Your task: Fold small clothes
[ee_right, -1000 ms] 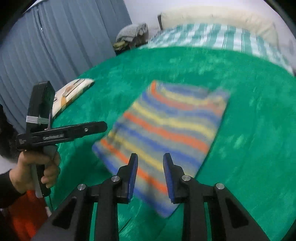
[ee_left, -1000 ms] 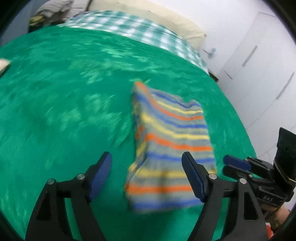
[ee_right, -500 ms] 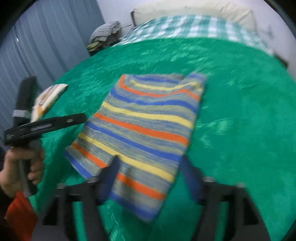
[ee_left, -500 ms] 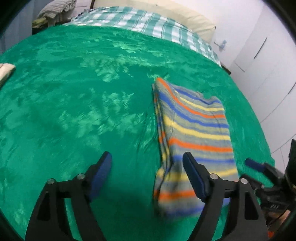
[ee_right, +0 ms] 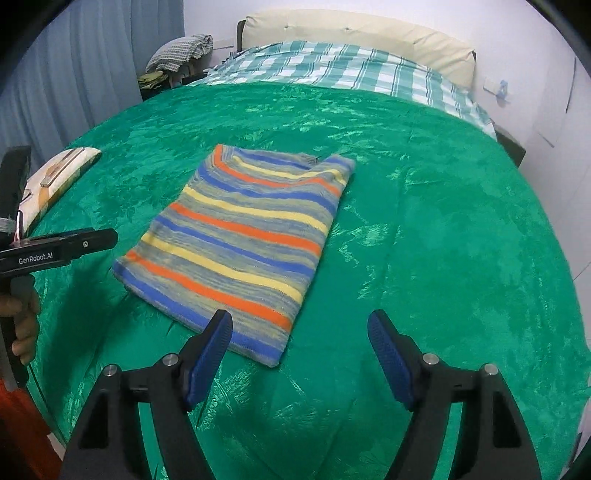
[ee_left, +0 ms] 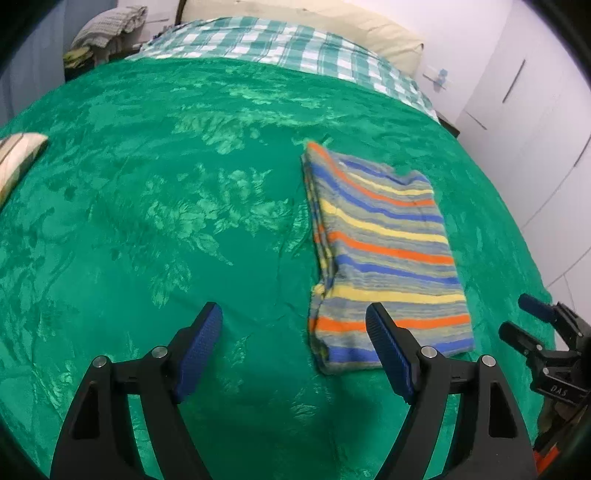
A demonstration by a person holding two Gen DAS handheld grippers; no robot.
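A small striped knit garment (ee_left: 384, 251) (ee_right: 243, 243), grey with orange, blue and yellow bands, lies folded flat on the green bedspread (ee_left: 166, 221) (ee_right: 424, 240). My left gripper (ee_left: 295, 350) hovers open just short of the garment's near left corner, nothing between its blue pads. My right gripper (ee_right: 299, 354) stands open above the near right corner of the garment, its left pad over the hem, holding nothing. In the left wrist view the right gripper (ee_left: 532, 325) shows at the right edge. The left gripper (ee_right: 66, 247), gripped by a hand, shows at the left edge of the right wrist view.
A folded cream cloth (ee_right: 55, 181) (ee_left: 18, 158) lies near the bed's left edge. A checked sheet (ee_right: 351, 70) and cream headboard (ee_right: 369, 33) are at the far end, beside a pile of clothes (ee_right: 177, 51). White cupboards (ee_left: 535, 110) stand to the right.
The right gripper's jaws went from nearly closed to wide open and it drew back from the garment. The left gripper shifted left, so the garment lies further right in its view.
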